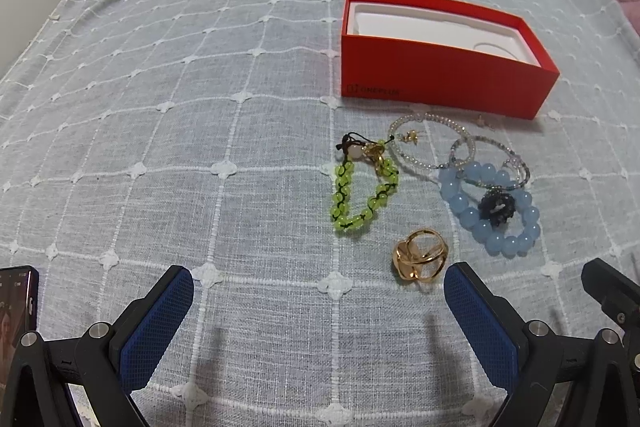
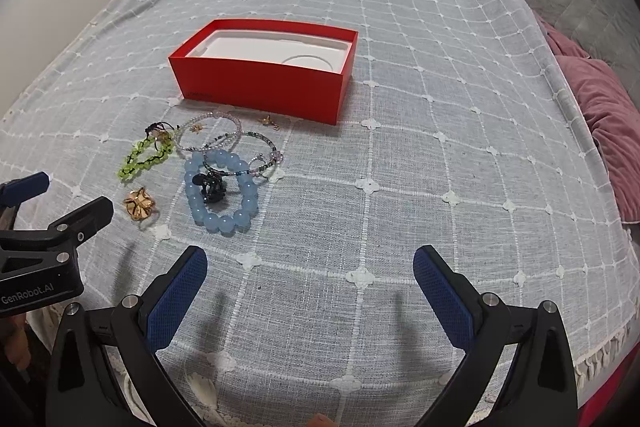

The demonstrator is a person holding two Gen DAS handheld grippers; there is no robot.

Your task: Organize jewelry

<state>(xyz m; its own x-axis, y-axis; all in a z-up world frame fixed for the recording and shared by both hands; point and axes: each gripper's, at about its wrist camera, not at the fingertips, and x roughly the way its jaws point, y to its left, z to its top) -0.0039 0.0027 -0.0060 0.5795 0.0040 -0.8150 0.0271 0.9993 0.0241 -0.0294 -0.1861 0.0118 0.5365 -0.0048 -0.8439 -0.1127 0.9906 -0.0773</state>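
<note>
An open red box [image 1: 440, 75] with a white insert stands on the bed; it also shows in the right wrist view [image 2: 264, 83]. In front of it lie a green bead bracelet [image 1: 360, 195], clear bead bangles [image 1: 432, 147], a blue bead bracelet [image 1: 492, 211] with a black flower piece [image 1: 497, 207] inside it, and a gold ring [image 1: 420, 259]. The same pieces show in the right wrist view: green bracelet [image 2: 146, 157], blue bracelet [image 2: 220, 193], gold ring [image 2: 139, 205]. My left gripper [image 1: 320, 287] is open and empty just before the ring. My right gripper [image 2: 310, 267] is open and empty, right of the jewelry.
The bed is covered by a grey-blue grid-patterned blanket [image 2: 440, 147]. Pink and grey pillows [image 2: 600, 107] lie at the right edge. A phone screen [image 1: 16, 303] shows at the left. Small gold earrings [image 2: 269, 120] lie near the box front.
</note>
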